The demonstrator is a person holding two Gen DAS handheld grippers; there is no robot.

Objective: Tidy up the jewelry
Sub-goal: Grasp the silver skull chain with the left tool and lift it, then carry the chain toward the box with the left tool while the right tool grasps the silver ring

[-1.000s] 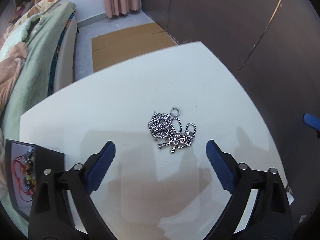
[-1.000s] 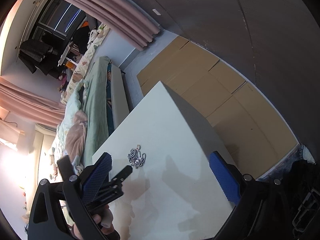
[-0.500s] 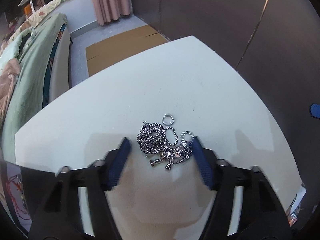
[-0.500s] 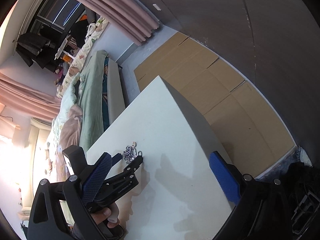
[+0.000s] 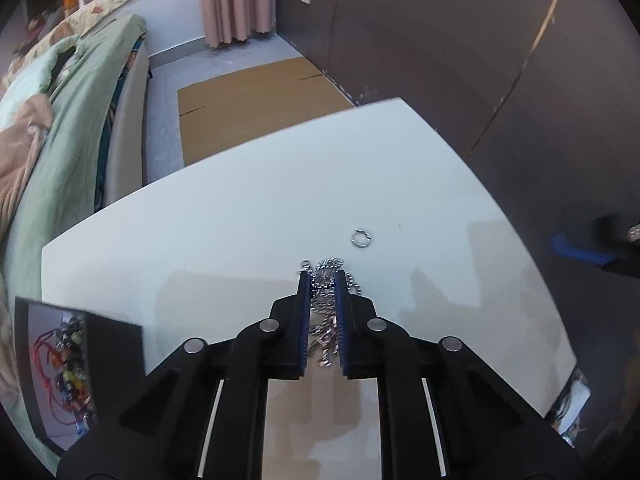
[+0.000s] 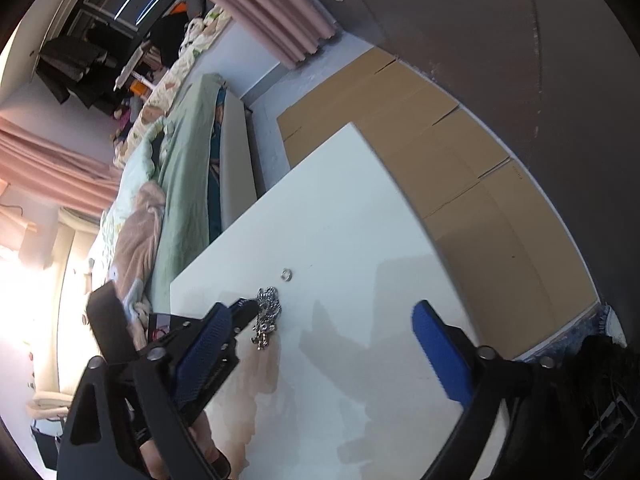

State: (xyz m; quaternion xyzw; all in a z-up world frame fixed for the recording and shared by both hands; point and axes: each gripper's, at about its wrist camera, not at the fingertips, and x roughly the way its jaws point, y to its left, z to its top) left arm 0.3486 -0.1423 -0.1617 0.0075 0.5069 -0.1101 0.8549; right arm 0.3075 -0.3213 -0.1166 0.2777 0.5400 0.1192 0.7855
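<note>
Left tongs [image 5: 323, 280] now pinch chain [image 5: 326, 298], ring [image 5: 361, 237] left behind.

Left gripper [image 5: 323, 276] pitched down toward the bench, blue-padded fingers [image 5: 304, 316] drawn nearly parallel with only a narrow gap, clamped on a bunched silver chain [image 5: 325, 280] that fills the slot between the pads. Seen from the right wrist, same gripper [image 6: 256, 312] reaching in from the left, a bare hand [image 6: 188, 440] wrapped around its black handle low in view. Right gripper [image 6: 324, 360] held higher and back, fingers [image 6: 440, 352] spread wide, nothing between them.
</note>
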